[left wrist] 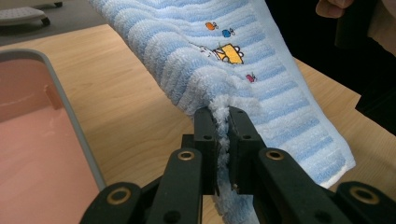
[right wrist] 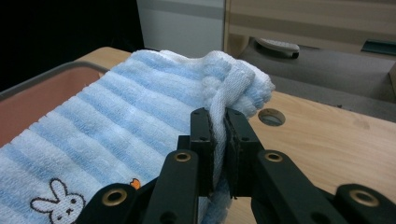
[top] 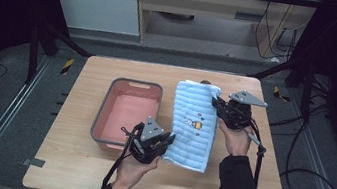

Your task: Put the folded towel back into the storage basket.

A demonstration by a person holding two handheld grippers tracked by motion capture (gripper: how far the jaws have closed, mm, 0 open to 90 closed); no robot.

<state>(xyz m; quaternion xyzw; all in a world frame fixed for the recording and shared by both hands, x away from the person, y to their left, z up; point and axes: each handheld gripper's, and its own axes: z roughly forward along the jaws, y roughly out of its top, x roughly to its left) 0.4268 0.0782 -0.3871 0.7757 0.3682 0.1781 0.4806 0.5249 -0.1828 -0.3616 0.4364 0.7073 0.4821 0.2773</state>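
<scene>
Towel (top: 194,123) edge hidden inside clamped left gripper (left wrist: 223,140); right gripper (right wrist: 219,140) likewise.

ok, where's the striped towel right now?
In the high view the blue striped towel hangs stretched between the two claws, right of the pink basin; the left claw pinches its near corner, the right claw its far corner.

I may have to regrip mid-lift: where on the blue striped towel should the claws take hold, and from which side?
Grip the towel at two corners of one long edge, as now: the left claw is shut on the near left corner, the right claw on the far right one. Come in level from the towel's outer edges; the thin folded hem bunches neatly between the pads, and the basin stays untouched.
</scene>
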